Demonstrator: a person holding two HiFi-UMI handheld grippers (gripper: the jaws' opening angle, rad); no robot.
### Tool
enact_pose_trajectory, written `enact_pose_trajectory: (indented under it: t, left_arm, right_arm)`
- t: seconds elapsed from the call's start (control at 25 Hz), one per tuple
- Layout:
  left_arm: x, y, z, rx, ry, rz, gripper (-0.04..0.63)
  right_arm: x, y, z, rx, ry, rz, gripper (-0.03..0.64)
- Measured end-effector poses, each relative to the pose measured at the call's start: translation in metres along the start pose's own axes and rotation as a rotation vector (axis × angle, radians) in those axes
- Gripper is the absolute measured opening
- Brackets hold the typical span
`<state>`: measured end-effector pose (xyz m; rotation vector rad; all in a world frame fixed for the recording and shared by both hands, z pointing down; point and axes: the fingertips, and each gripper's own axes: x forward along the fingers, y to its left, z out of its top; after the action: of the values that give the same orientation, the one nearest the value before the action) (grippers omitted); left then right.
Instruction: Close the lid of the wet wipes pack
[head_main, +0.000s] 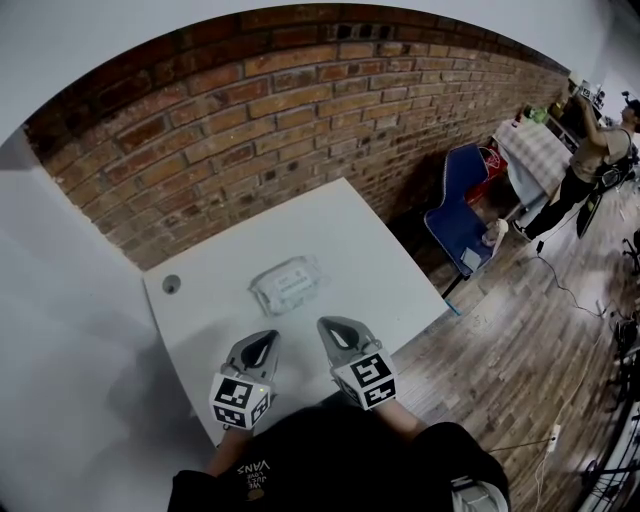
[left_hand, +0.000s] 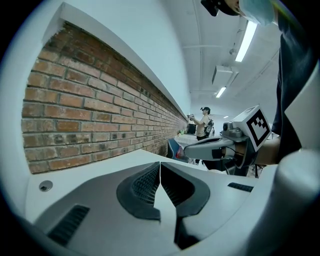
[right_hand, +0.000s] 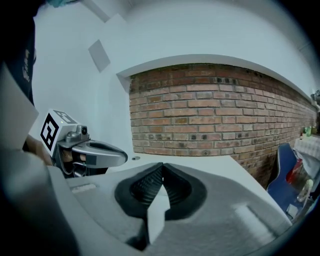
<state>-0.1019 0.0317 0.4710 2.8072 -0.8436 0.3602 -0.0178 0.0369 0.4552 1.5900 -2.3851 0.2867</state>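
Observation:
The wet wipes pack (head_main: 287, 284) lies flat in the middle of the white table (head_main: 380, 250), pale and translucent with a white lid panel on top. Whether the lid is up or down is too small to tell. My left gripper (head_main: 265, 337) hovers near the table's front edge, below and left of the pack, jaws shut on nothing. My right gripper (head_main: 331, 326) is beside it, below and right of the pack, also shut and empty. Neither gripper view shows the pack. The left gripper view shows the right gripper (left_hand: 197, 147); the right gripper view shows the left gripper (right_hand: 122, 154).
A brick wall (head_main: 300, 110) runs behind the table. A round cable hole (head_main: 171, 284) sits at the table's far left corner. A blue chair (head_main: 465, 205) stands on the wooden floor to the right, and a person (head_main: 590, 165) stands by a far table.

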Motion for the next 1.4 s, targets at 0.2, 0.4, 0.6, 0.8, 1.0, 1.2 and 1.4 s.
enact_pose_trajectory:
  t: [0.2, 0.4, 0.6, 0.8, 1.0, 1.2, 1.4]
  left_arm:
    - [-0.002, -0.001, 0.005, 0.011, -0.012, -0.001, 0.002]
    - [-0.007, 0.000, 0.010, 0.017, -0.021, 0.007, 0.002]
    - [-0.009, 0.002, 0.011, 0.015, -0.024, 0.017, 0.002]
    - [-0.008, 0.001, 0.009, 0.015, -0.022, 0.013, 0.002]
    - [-0.007, 0.001, 0.010, 0.016, -0.024, 0.012, 0.002]
    - [-0.006, 0.000, 0.010, 0.013, -0.027, 0.015, 0.002]
    - [-0.006, 0.001, 0.007, 0.008, -0.019, 0.016, 0.002]
  right_arm:
    - [-0.002, -0.002, 0.001, -0.006, -0.001, 0.001, -0.003]
    - [-0.004, -0.003, 0.002, -0.011, 0.016, -0.001, -0.003]
    - [-0.003, -0.004, 0.005, -0.026, 0.022, -0.003, -0.004]
    - [-0.001, -0.004, 0.003, -0.021, 0.024, -0.003, -0.003]
    - [-0.001, -0.005, 0.003, -0.018, 0.026, -0.006, -0.003]
    - [-0.002, -0.005, 0.000, -0.014, 0.032, -0.005, -0.003]
    - [0.000, -0.004, -0.001, -0.012, 0.035, 0.000, -0.003]
